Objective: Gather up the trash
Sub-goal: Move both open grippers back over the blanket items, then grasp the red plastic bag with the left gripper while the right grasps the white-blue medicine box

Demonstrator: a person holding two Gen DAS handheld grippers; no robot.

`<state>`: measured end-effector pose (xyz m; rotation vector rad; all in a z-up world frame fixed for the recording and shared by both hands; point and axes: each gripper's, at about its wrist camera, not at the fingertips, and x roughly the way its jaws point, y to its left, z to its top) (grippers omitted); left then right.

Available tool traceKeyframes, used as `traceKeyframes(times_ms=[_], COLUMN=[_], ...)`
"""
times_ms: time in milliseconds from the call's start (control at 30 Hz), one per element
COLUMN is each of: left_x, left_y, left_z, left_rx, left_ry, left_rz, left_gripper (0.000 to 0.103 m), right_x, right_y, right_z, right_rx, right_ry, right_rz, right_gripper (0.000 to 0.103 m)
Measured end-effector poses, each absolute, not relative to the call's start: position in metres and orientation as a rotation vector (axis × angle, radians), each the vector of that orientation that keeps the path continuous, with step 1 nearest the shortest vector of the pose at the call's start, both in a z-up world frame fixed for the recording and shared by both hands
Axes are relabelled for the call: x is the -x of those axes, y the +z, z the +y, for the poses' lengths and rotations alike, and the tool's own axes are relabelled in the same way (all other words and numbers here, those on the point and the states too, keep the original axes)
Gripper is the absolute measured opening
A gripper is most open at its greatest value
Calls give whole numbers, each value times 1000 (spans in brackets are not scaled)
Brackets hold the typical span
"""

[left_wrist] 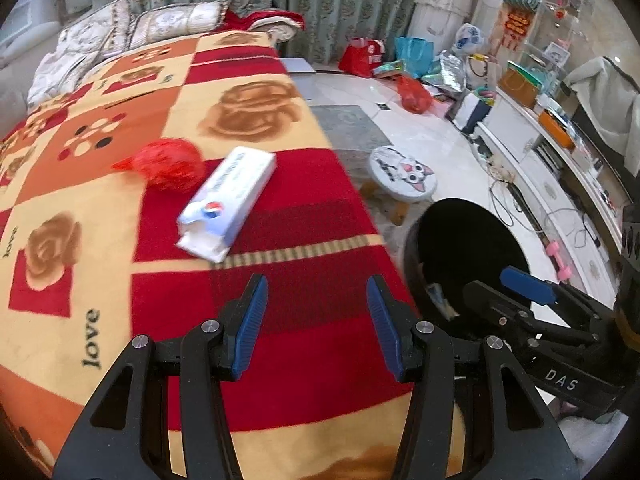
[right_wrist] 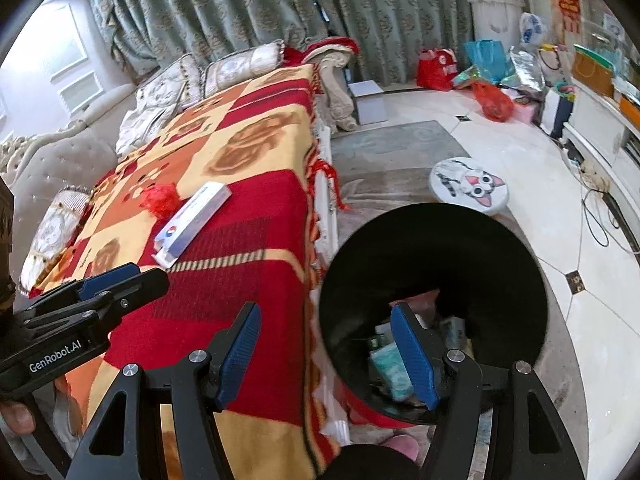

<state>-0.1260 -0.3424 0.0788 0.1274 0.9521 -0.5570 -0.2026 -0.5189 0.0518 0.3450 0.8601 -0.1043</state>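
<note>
A white and blue toothpaste box [left_wrist: 228, 204] lies on the red and yellow blanket [left_wrist: 120, 220], touching a crumpled red plastic bag [left_wrist: 170, 164]. Both also show in the right wrist view, the box [right_wrist: 192, 220] and the bag [right_wrist: 160, 199]. A black trash bin [right_wrist: 432, 276] stands on the floor beside the bed with several packages inside; it also shows in the left wrist view [left_wrist: 468, 248]. My left gripper [left_wrist: 318, 324] is open and empty above the blanket, short of the box. My right gripper [right_wrist: 326, 350] is open and empty over the bin's near rim.
A round cat-face stool [right_wrist: 468, 184] stands on the floor beyond the bin. Bags and boxes crowd the far floor [right_wrist: 488, 76]. A low white cabinet [left_wrist: 560, 168] runs along the right. Pillows [left_wrist: 168, 24] lie at the bed's far end.
</note>
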Motion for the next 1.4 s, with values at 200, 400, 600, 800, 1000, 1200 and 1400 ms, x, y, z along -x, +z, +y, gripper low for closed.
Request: traceKeyframes(times_ms=[200, 400, 600, 800, 1000, 1200, 1400], left_x=[113, 98, 90, 82, 73, 66, 62], left_y=[72, 70, 69, 65, 60, 52, 50], left_z=[-302, -264, -234, -215, -202, -188, -179], left_rx=[-113, -92, -74, -63, -46, -17, 8], left_ry=[-480, -402, -351, -319, -300, -280, -279], left_rz=[966, 969, 960, 967, 978, 1006, 1019], left_gripper=[50, 50, 50, 50, 50, 50, 50], right_x=[184, 168, 146, 122, 96, 64, 25], right_y=[49, 47, 47, 42, 37, 35, 30], right_z=[-491, -466, -438, -410, -397, -394, -390], right_rx=[-314, -296, -283, -254, -267, -320, -309], right_ry=[-54, -10, 38, 81, 97, 91, 40], right_rz=[883, 899, 914, 936, 963, 972, 977], right_gripper=[65, 65, 65, 66, 66, 66, 71])
